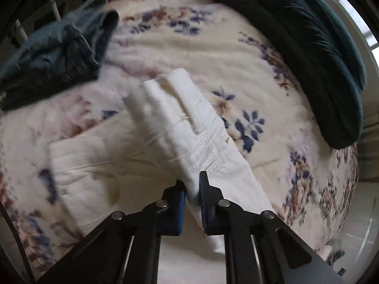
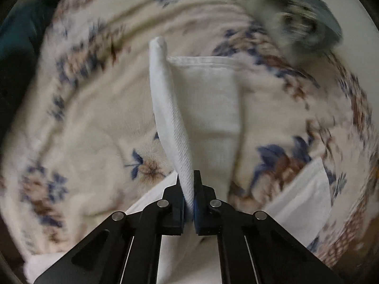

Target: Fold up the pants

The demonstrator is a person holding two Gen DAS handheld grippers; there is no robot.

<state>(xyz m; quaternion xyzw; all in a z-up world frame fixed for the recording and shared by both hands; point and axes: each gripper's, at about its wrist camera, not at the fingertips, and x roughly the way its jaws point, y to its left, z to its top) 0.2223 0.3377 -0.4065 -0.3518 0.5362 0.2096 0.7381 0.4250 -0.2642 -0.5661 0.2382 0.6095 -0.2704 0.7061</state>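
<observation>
White pants (image 1: 165, 127) lie partly folded on a cream bedspread with blue and brown flowers (image 1: 213, 47). My left gripper (image 1: 192, 187) is shut on a bunched edge of the white pants, which rises from the bed into its blue pads. In the right wrist view my right gripper (image 2: 188, 189) is shut on a raised ridge of the same white pants (image 2: 170, 108), lifted as a narrow upright fold. The rest of the cloth lies flat behind and to the right of it.
A pile of blue-grey clothes (image 1: 59, 49) sits at the far left of the bed. A dark green cushion or blanket (image 1: 308, 47) runs along the right side. The blue-grey pile (image 2: 296, 11) shows blurred at the upper right in the right wrist view.
</observation>
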